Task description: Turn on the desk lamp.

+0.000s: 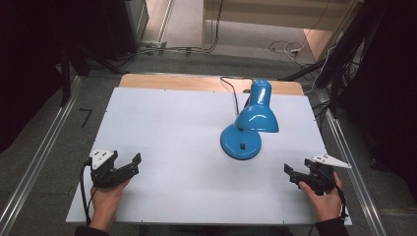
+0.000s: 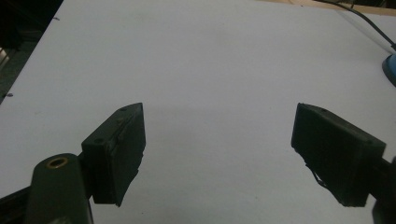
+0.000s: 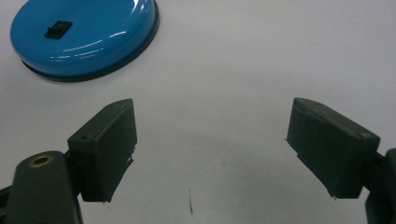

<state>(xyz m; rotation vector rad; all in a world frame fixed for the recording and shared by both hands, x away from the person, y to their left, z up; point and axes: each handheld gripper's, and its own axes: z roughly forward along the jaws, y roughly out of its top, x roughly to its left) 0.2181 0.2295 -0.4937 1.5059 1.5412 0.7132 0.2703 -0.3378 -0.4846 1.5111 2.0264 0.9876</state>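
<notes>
A glossy blue desk lamp (image 1: 248, 123) stands right of the middle of the white table top (image 1: 167, 128), its shade (image 1: 257, 118) tipped over its round base (image 1: 240, 143). In the right gripper view the base (image 3: 88, 39) with its black switch (image 3: 58, 29) lies at the upper left. My left gripper (image 1: 134, 164) rests at the near left, open and empty, with its jaws (image 2: 219, 149) wide apart over bare white surface. My right gripper (image 1: 290, 174) sits at the near right, below and right of the lamp base; its jaws (image 3: 210, 147) are open and empty.
The lamp's black cable (image 1: 231, 91) runs off the table's far wooden edge (image 1: 172, 81). The lamp base rim (image 2: 390, 67) and cable (image 2: 369, 23) show at the right of the left gripper view. Metal rails (image 1: 34, 162) flank the table, and loose cables (image 1: 285, 48) lie on the floor beyond.
</notes>
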